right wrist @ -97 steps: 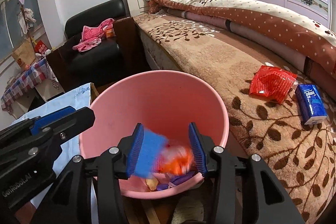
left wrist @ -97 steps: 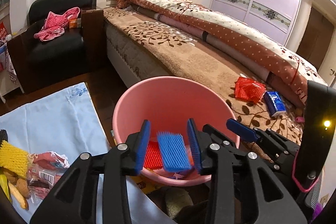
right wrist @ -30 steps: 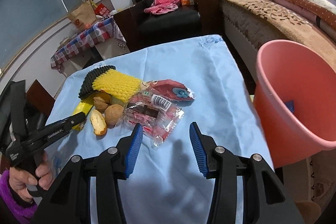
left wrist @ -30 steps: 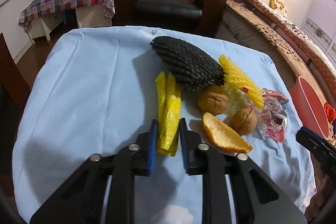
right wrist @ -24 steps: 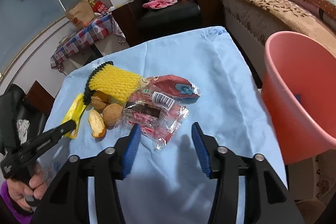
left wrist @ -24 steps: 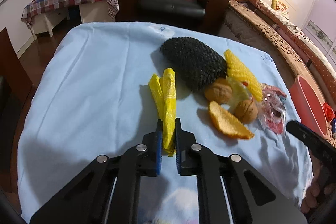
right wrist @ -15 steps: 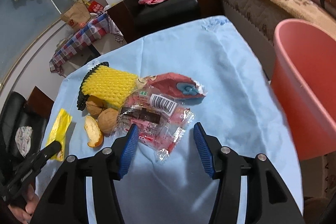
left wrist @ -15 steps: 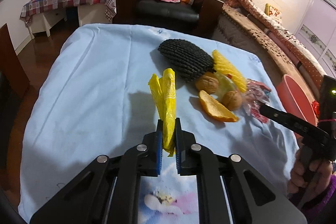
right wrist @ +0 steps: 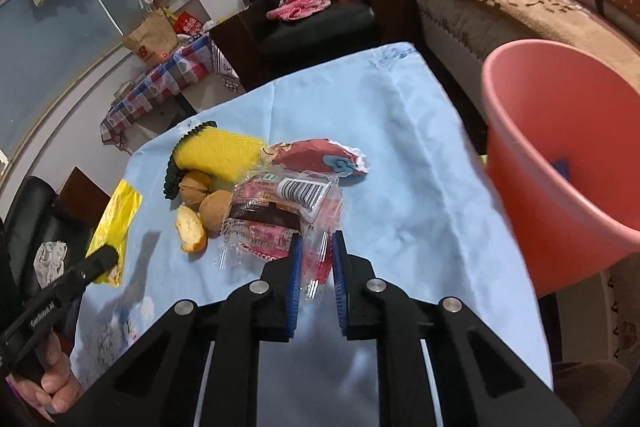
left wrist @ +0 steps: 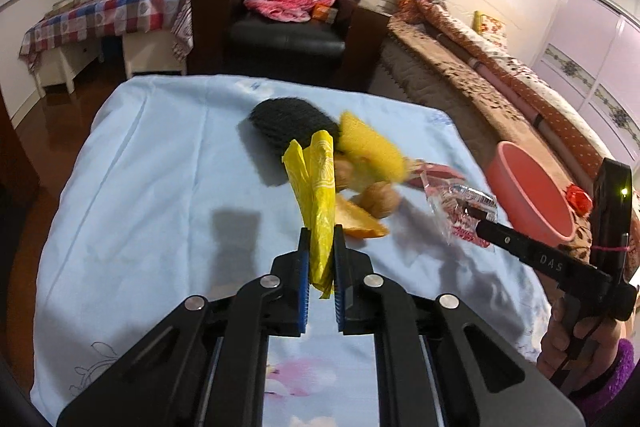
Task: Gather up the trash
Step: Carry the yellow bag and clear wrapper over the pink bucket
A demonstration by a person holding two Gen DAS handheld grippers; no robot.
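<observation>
My left gripper [left wrist: 320, 255] is shut on a yellow plastic bag [left wrist: 316, 187], which hangs clear of the blue tablecloth [left wrist: 160, 187]. In the right wrist view that bag [right wrist: 114, 223] shows at the far left in the left gripper [right wrist: 106, 259]. My right gripper [right wrist: 314, 259] has its jaws closing, and the pads pinch the near corner of a clear snack wrapper with red print [right wrist: 280, 215]. The left wrist view shows that wrapper [left wrist: 456, 203] at the right gripper's tip [left wrist: 468, 213]. A pink bucket [right wrist: 560, 131] stands past the table's right edge.
On the cloth lie a yellow foam net [right wrist: 218, 151], a black foam net [left wrist: 288, 127], two walnuts [right wrist: 214, 211], an orange peel [right wrist: 190, 229] and a torn red wrapper [right wrist: 320, 159]. A black armchair [left wrist: 292, 11] and a bed [left wrist: 500, 75] stand beyond the table.
The left gripper has shut on the yellow bag and lifted it off the cloth. The right gripper's jaws, wide apart before, have come together on the clear wrapper's corner.
</observation>
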